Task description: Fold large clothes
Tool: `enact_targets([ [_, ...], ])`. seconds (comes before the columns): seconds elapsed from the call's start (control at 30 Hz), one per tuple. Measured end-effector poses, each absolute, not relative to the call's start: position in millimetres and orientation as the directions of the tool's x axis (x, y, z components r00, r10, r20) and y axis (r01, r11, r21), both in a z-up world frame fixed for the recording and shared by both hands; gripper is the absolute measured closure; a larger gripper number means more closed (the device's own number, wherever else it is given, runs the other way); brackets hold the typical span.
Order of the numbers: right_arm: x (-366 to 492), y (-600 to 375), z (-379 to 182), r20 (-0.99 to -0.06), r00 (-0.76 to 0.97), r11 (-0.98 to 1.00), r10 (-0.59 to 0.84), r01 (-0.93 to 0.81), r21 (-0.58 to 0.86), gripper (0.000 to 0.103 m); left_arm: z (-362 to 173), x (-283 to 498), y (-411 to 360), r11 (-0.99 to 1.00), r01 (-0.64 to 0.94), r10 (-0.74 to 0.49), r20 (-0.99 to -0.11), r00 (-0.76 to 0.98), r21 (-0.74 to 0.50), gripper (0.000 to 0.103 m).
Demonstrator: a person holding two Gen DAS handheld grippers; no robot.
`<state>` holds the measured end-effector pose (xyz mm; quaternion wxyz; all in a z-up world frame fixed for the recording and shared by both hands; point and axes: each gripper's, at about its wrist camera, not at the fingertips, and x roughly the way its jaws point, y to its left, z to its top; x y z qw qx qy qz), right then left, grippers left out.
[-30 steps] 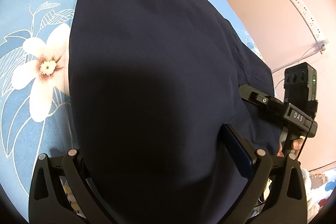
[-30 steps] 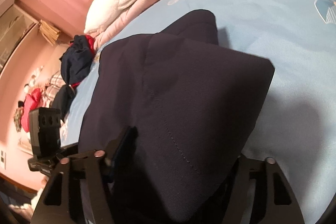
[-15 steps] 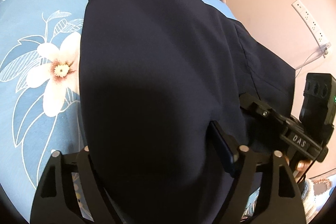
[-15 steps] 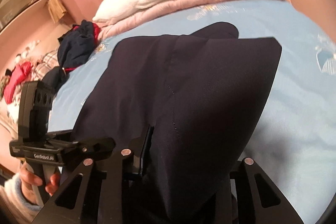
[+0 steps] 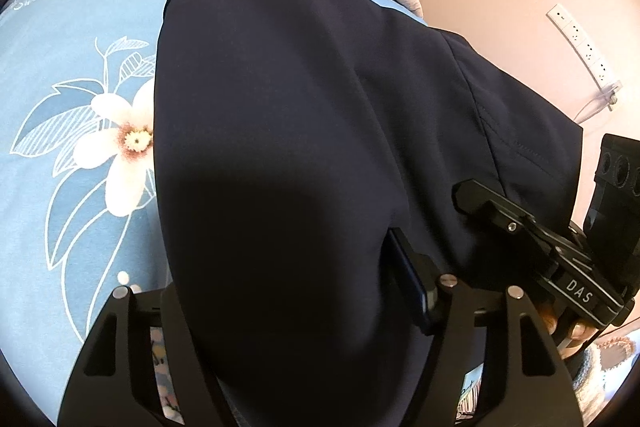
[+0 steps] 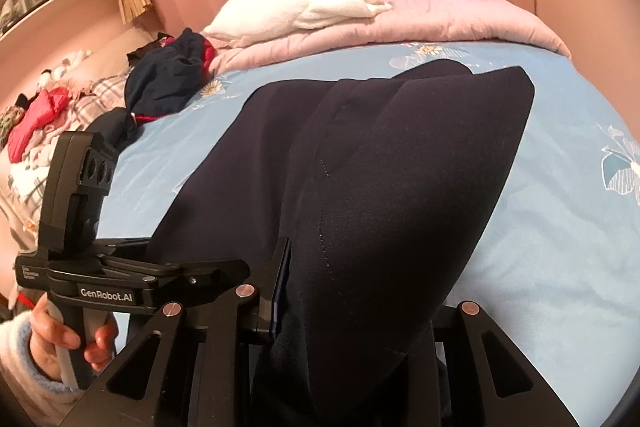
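Observation:
A large dark navy garment lies on the blue flowered bedsheet, its near edge lifted. My left gripper is shut on that near edge; cloth drapes over the fingers and hides the tips. My right gripper is shut on the same garment at its other near corner, with a folded flap hanging over the fingers. Each gripper shows in the other's view, the right one and the left one, close side by side.
A pink quilt and a white pillow lie at the far end of the bed. A pile of dark and red clothes sits at the bed's left side. A wall with a power strip is at the right.
Both grippers have lifted and pulled the garment's near edge back toward me. The views tilted up, showing more of the pillow, quilt and curtains. The grippers have drawn closer together.

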<state>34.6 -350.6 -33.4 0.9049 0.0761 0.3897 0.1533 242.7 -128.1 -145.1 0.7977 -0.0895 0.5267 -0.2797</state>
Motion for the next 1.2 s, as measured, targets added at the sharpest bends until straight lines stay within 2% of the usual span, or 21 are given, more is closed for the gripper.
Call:
enact_targets([
  [1.2, 80.6, -255.8, -13.7, -0.628, 0.644, 0.899, 0.436, -0.351, 0.263, 0.072, -121.2, 272.5, -19.0, 0.880, 0.290, -0.470, -0.773, 0.426, -0.376, 0.034],
])
